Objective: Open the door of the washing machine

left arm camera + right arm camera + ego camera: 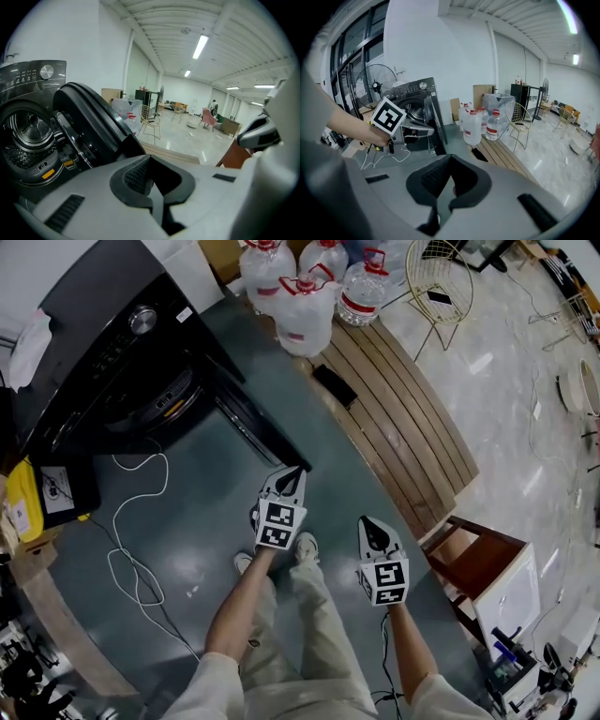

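Observation:
The black washing machine (103, 352) stands at the upper left of the head view with its round door (253, 423) swung wide open, and the drum (28, 136) shows in the left gripper view. My left gripper (292, 474) hovers just beside the door's free edge (98, 126). Its jaws are shut with nothing between them, and the door lies to their left. My right gripper (373, 527) is held lower right over the floor, away from the machine (417, 105). It is shut and empty as well.
Several large water bottles (305, 296) stand beyond the door. A slatted wooden platform (403, 418) with a flat black object (335, 383) on it runs to the right. A white cable (131, 549) trails over the green floor, and a brown and white cabinet (487, 568) sits at the right.

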`<move>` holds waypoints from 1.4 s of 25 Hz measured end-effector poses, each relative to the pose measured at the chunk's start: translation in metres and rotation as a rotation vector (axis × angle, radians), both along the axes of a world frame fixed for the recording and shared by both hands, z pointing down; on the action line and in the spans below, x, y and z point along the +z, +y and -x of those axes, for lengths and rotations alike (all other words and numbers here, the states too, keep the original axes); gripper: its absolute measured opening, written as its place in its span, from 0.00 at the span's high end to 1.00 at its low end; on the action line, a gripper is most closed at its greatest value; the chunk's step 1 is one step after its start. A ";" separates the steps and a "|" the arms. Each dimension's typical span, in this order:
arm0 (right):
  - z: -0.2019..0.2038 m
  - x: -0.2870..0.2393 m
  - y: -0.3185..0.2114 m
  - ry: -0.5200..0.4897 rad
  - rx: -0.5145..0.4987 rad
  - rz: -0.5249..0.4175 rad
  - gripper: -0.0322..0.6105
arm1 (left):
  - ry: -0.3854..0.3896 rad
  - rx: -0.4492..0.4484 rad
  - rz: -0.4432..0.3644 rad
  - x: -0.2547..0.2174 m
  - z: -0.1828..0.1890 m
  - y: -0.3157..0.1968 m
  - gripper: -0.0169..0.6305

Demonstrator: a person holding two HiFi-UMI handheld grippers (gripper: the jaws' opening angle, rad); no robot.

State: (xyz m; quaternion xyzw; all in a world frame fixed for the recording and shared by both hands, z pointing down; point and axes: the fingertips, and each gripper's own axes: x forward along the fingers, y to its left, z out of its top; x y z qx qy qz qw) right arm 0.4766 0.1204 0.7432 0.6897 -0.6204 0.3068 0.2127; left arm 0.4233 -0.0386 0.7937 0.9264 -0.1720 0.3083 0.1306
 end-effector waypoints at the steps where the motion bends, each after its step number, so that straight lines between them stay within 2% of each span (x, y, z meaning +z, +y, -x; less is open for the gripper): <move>1: 0.001 -0.001 -0.001 0.000 -0.007 -0.001 0.95 | -0.001 0.004 -0.003 -0.001 0.002 0.001 0.96; 6: 0.010 -0.008 -0.011 0.000 -0.047 -0.006 0.95 | 0.039 -0.035 0.000 -0.025 0.019 0.002 0.96; 11: 0.032 -0.028 -0.029 -0.007 -0.110 -0.024 0.95 | 0.064 -0.118 0.007 -0.060 0.066 0.003 0.96; 15: 0.063 -0.045 -0.053 -0.011 -0.167 -0.046 0.95 | 0.077 -0.205 -0.014 -0.090 0.123 -0.005 0.96; 20: 0.115 -0.073 -0.096 -0.001 -0.262 -0.090 0.95 | 0.105 -0.360 -0.037 -0.128 0.209 -0.034 0.96; 26: 0.176 -0.109 -0.143 0.009 -0.355 -0.126 0.95 | 0.111 -0.485 -0.069 -0.172 0.301 -0.055 0.96; 31: 0.220 -0.147 -0.167 0.019 -0.408 -0.163 0.95 | 0.108 -0.566 -0.077 -0.207 0.365 -0.056 0.96; 35: 0.242 -0.178 -0.183 0.026 -0.429 -0.200 0.95 | 0.111 -0.611 -0.099 -0.236 0.400 -0.057 0.96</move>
